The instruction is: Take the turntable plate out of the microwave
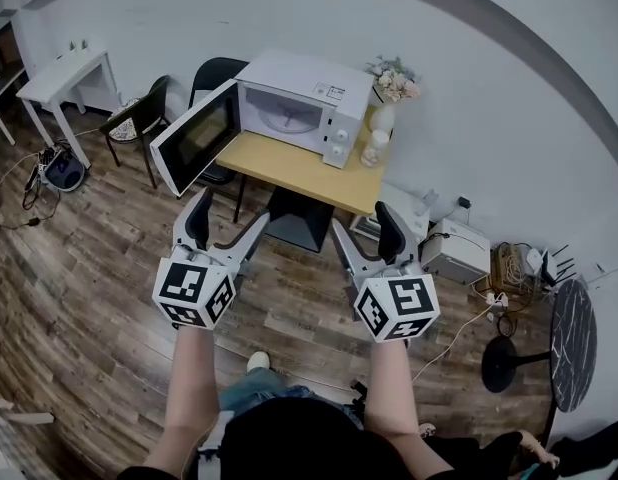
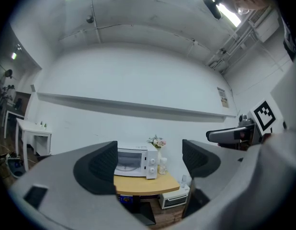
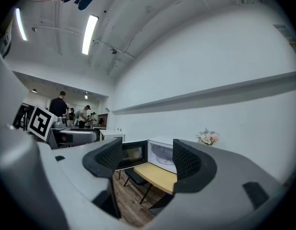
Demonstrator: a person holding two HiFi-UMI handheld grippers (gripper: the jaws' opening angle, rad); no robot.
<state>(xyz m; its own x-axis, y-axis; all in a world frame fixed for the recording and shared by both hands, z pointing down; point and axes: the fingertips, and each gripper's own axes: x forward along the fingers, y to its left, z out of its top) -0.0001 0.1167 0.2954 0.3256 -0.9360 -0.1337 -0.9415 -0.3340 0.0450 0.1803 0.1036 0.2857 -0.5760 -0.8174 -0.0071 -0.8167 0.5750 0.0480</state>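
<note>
A white microwave (image 1: 301,106) stands on a small wooden table (image 1: 299,173) against the wall, its door (image 1: 196,136) swung open to the left. Inside, the glass turntable plate (image 1: 286,118) shows pale in the cavity. My left gripper (image 1: 225,224) and right gripper (image 1: 364,230) hover side by side well short of the table, both open and empty. In the left gripper view the microwave (image 2: 133,161) lies between the jaws, far off. The right gripper view shows the microwave (image 3: 161,155) with its open door (image 3: 131,155).
Flowers in a white vase (image 1: 389,88) and small white figures (image 1: 373,146) stand right of the microwave. Black chairs (image 1: 144,118) sit left of the table, a white desk (image 1: 61,78) farther left. A white box (image 1: 455,252) and cables lie on the wooden floor at right.
</note>
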